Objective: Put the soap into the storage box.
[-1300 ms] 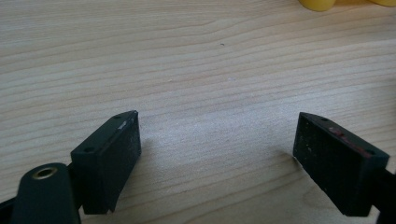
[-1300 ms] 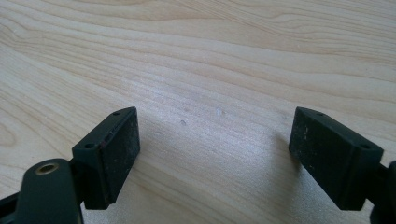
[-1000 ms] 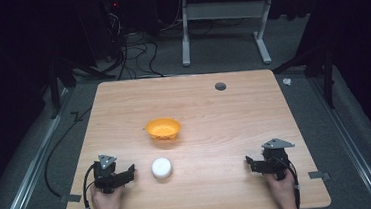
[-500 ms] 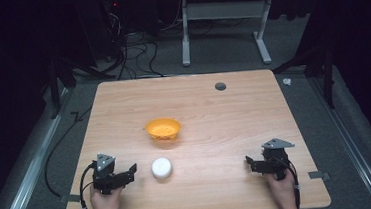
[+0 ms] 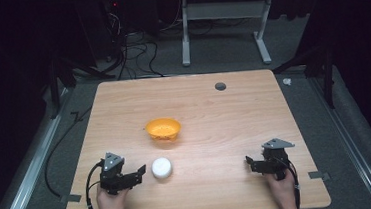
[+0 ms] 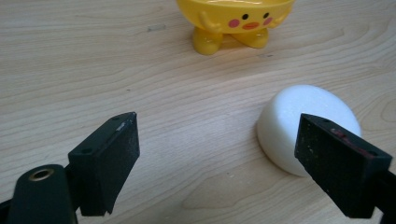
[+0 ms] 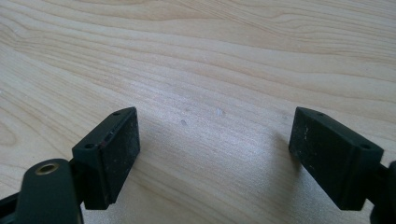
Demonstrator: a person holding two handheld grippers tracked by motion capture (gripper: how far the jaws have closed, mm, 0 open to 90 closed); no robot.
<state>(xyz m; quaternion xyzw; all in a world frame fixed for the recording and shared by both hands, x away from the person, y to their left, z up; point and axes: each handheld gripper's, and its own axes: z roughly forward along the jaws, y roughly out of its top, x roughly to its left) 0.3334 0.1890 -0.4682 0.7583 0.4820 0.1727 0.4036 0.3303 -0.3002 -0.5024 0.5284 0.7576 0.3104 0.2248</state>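
Lower left of the high view, left gripper (image 5: 139, 172) sits with jaws wide, empty, just beside the white ball (image 5: 162, 168). Left gripper view puts the ball (image 6: 299, 126) at right, partly behind the right-hand jaw, not centred between them. Risk: closing from here likely clips the ball's edge and rolls it off across the table (image 5: 215, 127), maybe into the yellow bowl (image 5: 163, 130) above it. Lower right, right gripper (image 5: 250, 162) also wide, empty, over bare wood, well apart from the ball, so no help steadying it.
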